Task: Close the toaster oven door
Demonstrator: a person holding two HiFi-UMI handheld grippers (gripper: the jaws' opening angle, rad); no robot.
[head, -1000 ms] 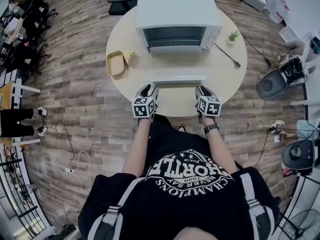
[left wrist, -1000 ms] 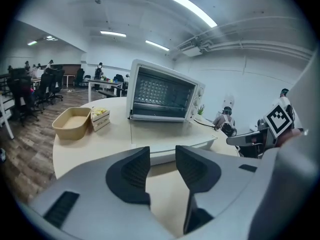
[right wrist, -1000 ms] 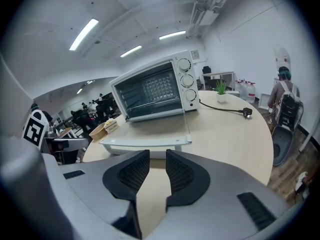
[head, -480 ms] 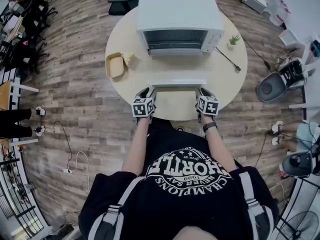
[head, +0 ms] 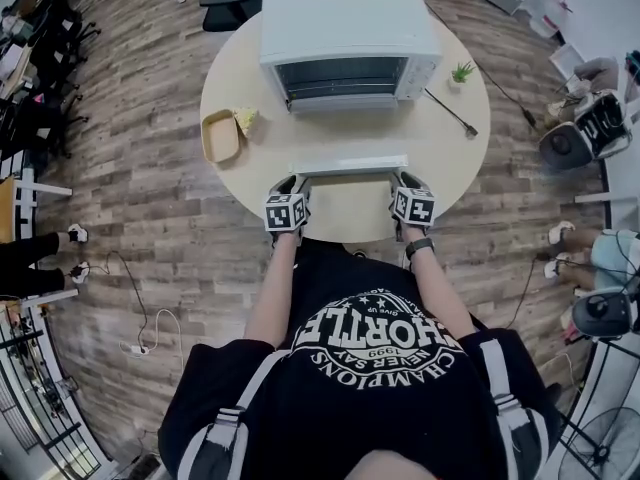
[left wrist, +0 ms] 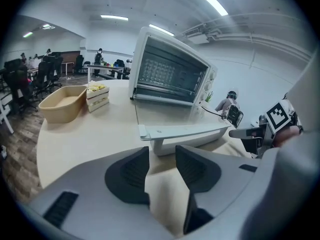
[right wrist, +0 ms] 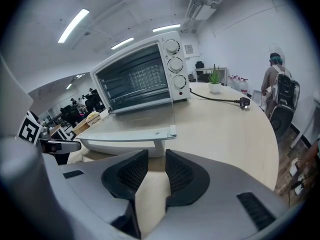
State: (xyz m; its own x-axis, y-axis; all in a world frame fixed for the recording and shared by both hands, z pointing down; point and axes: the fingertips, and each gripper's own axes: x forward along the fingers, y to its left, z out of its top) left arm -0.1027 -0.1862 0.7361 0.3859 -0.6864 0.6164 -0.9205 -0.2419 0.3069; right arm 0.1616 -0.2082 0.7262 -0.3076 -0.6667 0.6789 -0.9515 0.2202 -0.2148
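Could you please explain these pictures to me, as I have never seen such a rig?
A person at a round table holds two-jaw grippers: left gripper and right gripper. One camera looks down from the head; one rides on each gripper. On the table: a toaster oven, its door open flat, a tan tray, a sandwich, a small plant, a power cord. Both grippers are open and empty, near the door handle; the right one's jaws have just been opening.
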